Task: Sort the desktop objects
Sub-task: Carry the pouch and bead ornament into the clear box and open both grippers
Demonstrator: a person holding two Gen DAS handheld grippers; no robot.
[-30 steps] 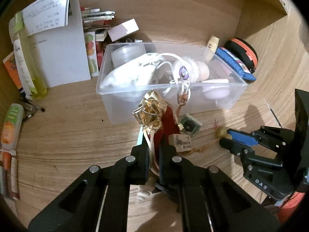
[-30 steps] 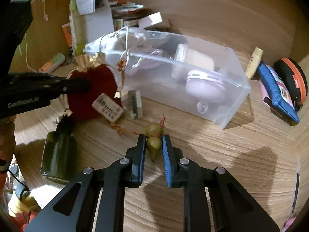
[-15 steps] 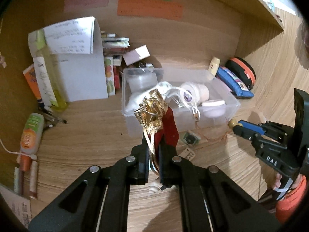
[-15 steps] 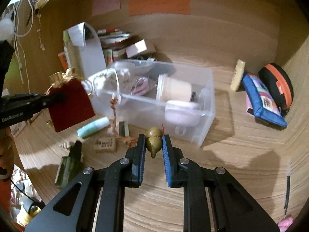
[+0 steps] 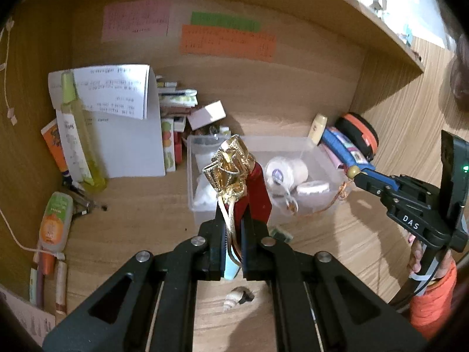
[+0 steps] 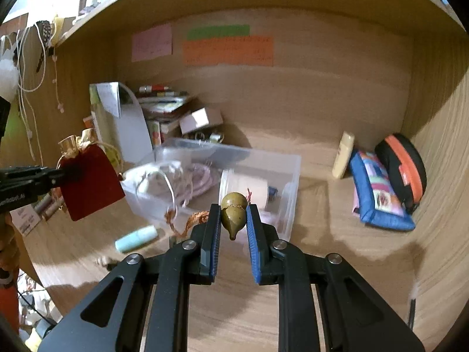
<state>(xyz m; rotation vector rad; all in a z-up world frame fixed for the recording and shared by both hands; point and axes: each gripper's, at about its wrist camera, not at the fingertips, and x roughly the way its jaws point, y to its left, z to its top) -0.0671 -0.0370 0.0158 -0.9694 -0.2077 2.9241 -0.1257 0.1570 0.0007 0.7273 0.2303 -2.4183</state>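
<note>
My left gripper (image 5: 233,223) is shut on a red drawstring pouch (image 5: 258,184) with a gold ruffled top, held in the air above the desk; the pouch also shows at the left of the right wrist view (image 6: 89,182). My right gripper (image 6: 233,214) is shut on an olive gourd-shaped charm (image 6: 233,209) with a braided orange cord trailing left. It shows in the left wrist view (image 5: 356,173) at the right. A clear plastic bin (image 5: 293,142) holding white pouches and round containers stands on the desk beyond both grippers.
A blue pencil case (image 6: 378,190) and a black-orange case (image 6: 404,167) lie at the right. Papers, boxes and a yellow bottle (image 5: 80,129) crowd the back left. A mint tube (image 6: 136,237) and a small shell (image 5: 233,297) lie on the desk.
Both grippers have risen and drawn back from the desk with their objects. The pouch, the gourd charm and its cord now hang above the bin's front edge.
</note>
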